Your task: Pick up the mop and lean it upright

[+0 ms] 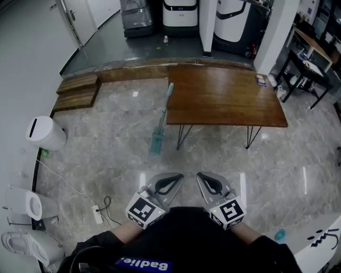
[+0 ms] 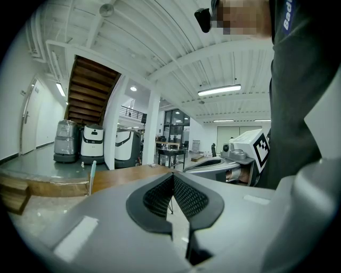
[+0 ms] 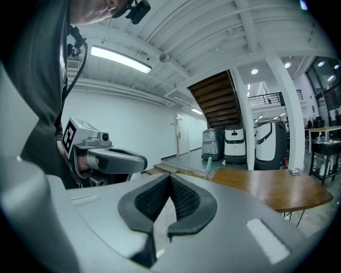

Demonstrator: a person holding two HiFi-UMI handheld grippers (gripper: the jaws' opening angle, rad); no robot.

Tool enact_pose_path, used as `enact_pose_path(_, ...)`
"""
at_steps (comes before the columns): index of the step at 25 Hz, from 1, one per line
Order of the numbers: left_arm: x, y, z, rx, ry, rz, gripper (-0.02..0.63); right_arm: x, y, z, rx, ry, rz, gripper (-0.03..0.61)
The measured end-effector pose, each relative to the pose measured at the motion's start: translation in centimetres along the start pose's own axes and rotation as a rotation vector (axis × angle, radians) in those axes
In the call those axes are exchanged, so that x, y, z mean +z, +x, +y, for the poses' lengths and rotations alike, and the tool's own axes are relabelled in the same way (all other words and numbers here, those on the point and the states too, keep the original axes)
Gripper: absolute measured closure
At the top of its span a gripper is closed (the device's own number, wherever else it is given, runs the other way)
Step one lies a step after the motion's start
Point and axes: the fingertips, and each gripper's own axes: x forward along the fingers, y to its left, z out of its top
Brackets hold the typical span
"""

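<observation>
Closed pad against pad on both tools, with nothing pinched between: left gripper (image 1: 178, 179) and right gripper (image 1: 200, 176) side by side at the lower centre of the head view, tips aimed up the frame and angled slightly toward each other. Same closed state in each gripper view, black textured pads (image 2: 186, 196) meeting along one line. Just behind them, marker cubes, then dark sleeves (image 1: 181, 240) along the bottom edge.

Beneath and ahead, a glossy grey marble-pattern floor (image 1: 106, 154) with pale streaks of reflected ceiling light. Well apart from both grippers, toward the centre of the frame, the mop (image 1: 162, 118): pale teal, head on the floor, handle rising close alongside the left edge of a wooden table (image 1: 224, 96) on thin black hairpin legs. Handle nearly upright in both gripper views; contact with the table edge not clear.

Further out: low wooden steps (image 1: 77, 90) at upper left, a white bin (image 1: 47, 133) by the left wall, a power strip (image 1: 97, 214) with its cable at lower left, cleaning machines (image 1: 180, 13) parked along the top edge, a dark desk (image 1: 309, 58) at upper right. In the left gripper view, a brown staircase (image 2: 88, 90) climbing under a white beamed ceiling with strip lights.
</observation>
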Motion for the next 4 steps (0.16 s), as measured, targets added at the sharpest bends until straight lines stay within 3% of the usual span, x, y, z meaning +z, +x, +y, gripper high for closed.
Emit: enact_pose_path(4, -0.10, -0.42, -0.05, 0.004, 0.000, -0.005, 0.594, -0.17, -0.05, 0.31, -0.004, 0.001, 0.003, 0.577)
